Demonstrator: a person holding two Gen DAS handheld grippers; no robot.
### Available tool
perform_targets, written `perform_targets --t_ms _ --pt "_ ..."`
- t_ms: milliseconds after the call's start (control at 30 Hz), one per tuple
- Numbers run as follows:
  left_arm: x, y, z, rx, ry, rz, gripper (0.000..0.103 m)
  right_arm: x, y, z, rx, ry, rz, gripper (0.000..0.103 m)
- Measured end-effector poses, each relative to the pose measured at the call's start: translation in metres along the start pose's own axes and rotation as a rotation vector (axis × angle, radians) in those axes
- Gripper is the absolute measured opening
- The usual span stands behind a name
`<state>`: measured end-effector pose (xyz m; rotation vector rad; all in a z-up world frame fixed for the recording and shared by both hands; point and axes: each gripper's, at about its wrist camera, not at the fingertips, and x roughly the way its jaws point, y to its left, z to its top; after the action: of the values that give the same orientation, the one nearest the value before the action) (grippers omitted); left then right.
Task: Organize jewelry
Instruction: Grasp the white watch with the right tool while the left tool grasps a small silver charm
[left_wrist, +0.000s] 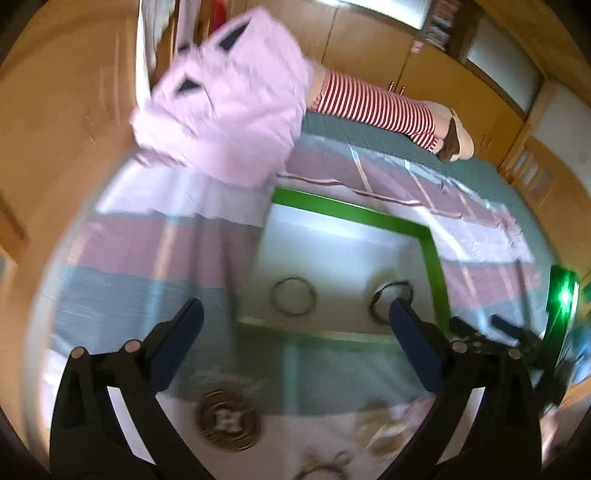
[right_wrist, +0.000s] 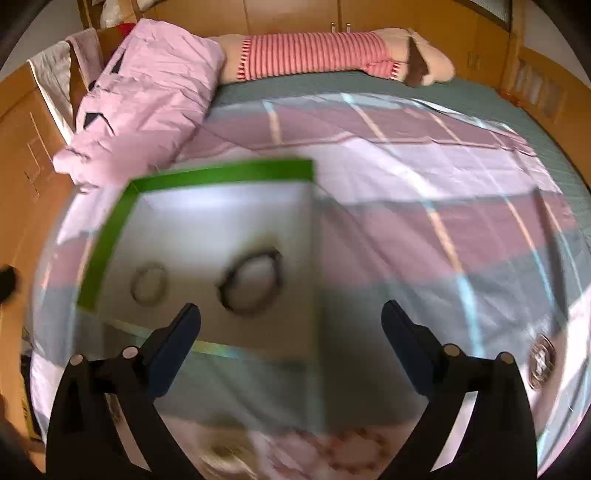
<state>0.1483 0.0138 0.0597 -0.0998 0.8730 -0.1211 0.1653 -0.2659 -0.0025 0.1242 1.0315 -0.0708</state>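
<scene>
A shallow white box with a green rim (left_wrist: 430, 258) (right_wrist: 107, 236) lies on the bed. Inside it lie a thin metal bangle (left_wrist: 293, 295) (right_wrist: 149, 283) and a dark bracelet (left_wrist: 391, 295) (right_wrist: 253, 282). A round coiled ornament (left_wrist: 229, 421) (right_wrist: 541, 360) lies on the sheet outside the box. More loose jewelry (left_wrist: 325, 467) lies at the near edge, blurred. My left gripper (left_wrist: 295, 314) is open and empty above the box's near edge. My right gripper (right_wrist: 291, 317) is open and empty just before the box. The views are motion-blurred.
The bed has a plaid pink, white and grey sheet (right_wrist: 424, 206). A pink folded garment (right_wrist: 147, 92) and a red-striped stuffed toy (right_wrist: 314, 55) lie at the far side. Wooden cabinets (right_wrist: 295, 14) stand behind. The right gripper's body with a green light (left_wrist: 563, 295) shows at right.
</scene>
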Motion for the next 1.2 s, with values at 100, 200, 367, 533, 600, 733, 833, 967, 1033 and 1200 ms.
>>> perform_targets --t_ms 100,200,367,533,600,733,833,967,1033,1200 --pt "-0.025 -0.003 -0.031 0.073 -0.017 0.044 0.101 -0.004 -0.023 -0.025 -0.001 0.047 -0.005 0.099" --pt "-0.032 -0.004 -0.058 0.095 0.005 0.066 0.101 -0.007 -0.044 -0.04 0.048 0.103 0.036 0.099" --pt "-0.025 -0.003 -0.092 0.112 0.086 0.011 0.101 -0.017 -0.066 -0.073 0.089 0.125 0.104 0.099" --pt "-0.007 0.0 -0.119 0.092 0.18 -0.057 0.101 -0.02 -0.048 -0.1 -0.054 0.173 0.099 0.099" --pt "-0.001 -0.002 -0.122 0.099 0.204 -0.074 0.101 -0.022 -0.029 -0.108 -0.157 0.164 0.084 0.099" --pt "0.007 -0.004 -0.126 0.068 0.233 -0.12 0.101 -0.016 -0.001 -0.118 -0.297 0.155 0.029 0.099" --pt "0.017 -0.003 -0.129 0.02 0.274 -0.191 0.1 -0.005 0.009 -0.113 -0.282 0.189 0.042 0.099" --pt "0.033 -0.002 -0.135 -0.003 0.344 -0.215 0.067 0.0 0.011 -0.102 -0.143 0.216 0.229 0.083" --pt "0.038 -0.003 -0.137 -0.005 0.362 -0.205 0.061 -0.002 0.018 -0.098 -0.132 0.207 0.253 0.082" --pt "0.041 -0.011 -0.142 0.013 0.382 -0.221 0.055 0.003 0.039 -0.111 -0.258 0.224 0.191 0.044"
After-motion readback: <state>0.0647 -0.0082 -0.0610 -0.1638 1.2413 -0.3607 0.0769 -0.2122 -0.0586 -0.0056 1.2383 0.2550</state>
